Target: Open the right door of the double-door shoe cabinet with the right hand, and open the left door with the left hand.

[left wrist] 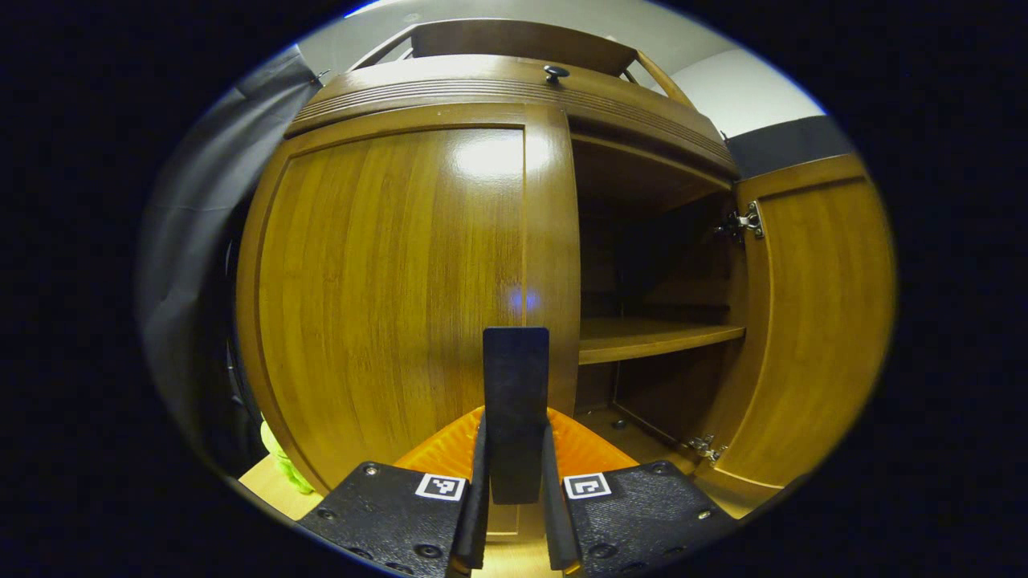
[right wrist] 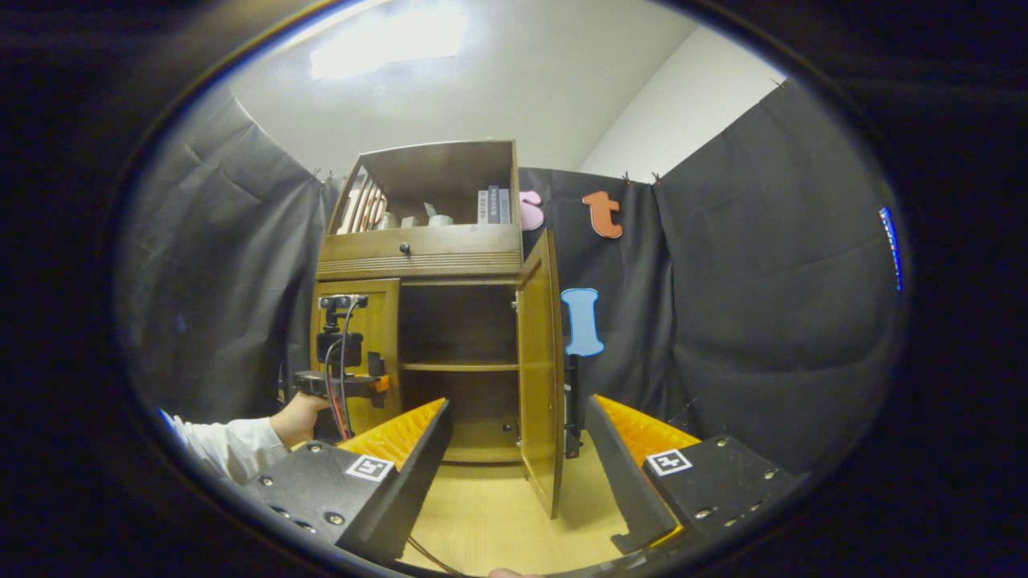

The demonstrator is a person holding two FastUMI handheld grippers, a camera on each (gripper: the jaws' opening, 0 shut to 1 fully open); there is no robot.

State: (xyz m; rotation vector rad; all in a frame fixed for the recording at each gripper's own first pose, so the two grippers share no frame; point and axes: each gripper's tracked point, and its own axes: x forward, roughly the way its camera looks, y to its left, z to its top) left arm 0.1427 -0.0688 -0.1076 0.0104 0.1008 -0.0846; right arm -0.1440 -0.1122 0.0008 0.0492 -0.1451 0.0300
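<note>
Left gripper [left wrist: 516,449] clamped on flat dark handle [left wrist: 516,377], frame centre; pull glossy brown wooden left door [left wrist: 385,305] outward smoothly. Right gripper [right wrist: 518,457] spread, empty; brown wooden right door [right wrist: 540,361] open.

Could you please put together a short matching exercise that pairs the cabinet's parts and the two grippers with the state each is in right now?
Column one:
1. right door
2. left door
3. left gripper
4. right gripper

Column two:
A. fingers spread wide, holding nothing
B. swung wide open, showing the shelf
C. closed, flat against the cabinet front
D. clamped on a dark upright handle

Pairs: 1-B, 2-C, 3-D, 4-A
</note>
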